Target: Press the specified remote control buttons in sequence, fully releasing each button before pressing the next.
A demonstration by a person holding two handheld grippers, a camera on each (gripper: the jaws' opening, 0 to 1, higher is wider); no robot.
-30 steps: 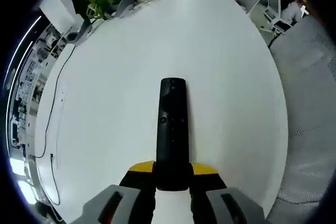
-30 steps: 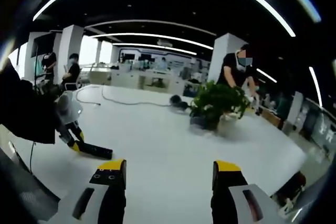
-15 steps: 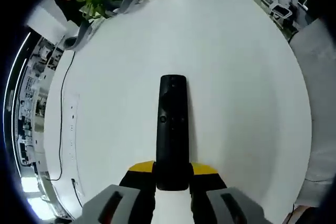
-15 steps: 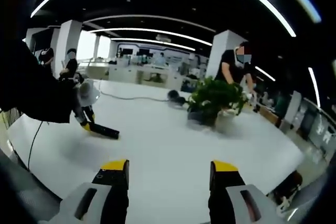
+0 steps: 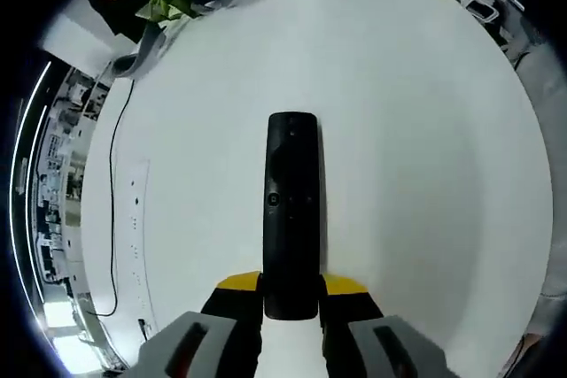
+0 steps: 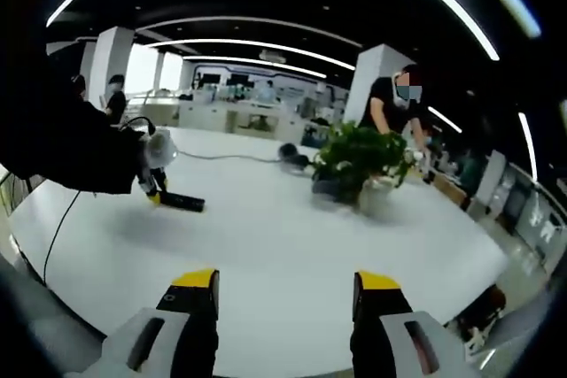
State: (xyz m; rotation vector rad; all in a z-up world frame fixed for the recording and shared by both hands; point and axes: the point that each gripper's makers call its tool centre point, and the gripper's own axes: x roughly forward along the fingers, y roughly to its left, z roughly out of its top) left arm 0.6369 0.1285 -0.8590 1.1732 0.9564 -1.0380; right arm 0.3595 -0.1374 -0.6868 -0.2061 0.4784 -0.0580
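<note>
The left gripper grips the near end of a black remote control between its yellow-tipped jaws, the remote running straight out ahead of it over the white table; its buttons face the camera, a small cluster about midway along its length. In the right gripper view, the right gripper hangs above the table with its jaws spread wide and nothing between them; well ahead and to its left, the left gripper shows small, carrying the remote control just above or on the table surface, though at this size contact cannot be told. A potted plant stands ahead and slightly right of the right gripper, and a cable trails along the table's edge to the left of the left gripper. The pressing appears not yet begun, with the remote held ready as the presser stands well apart; the next move calls for bringing a right jaw tip over the first named button and pressing squarely.
</note>
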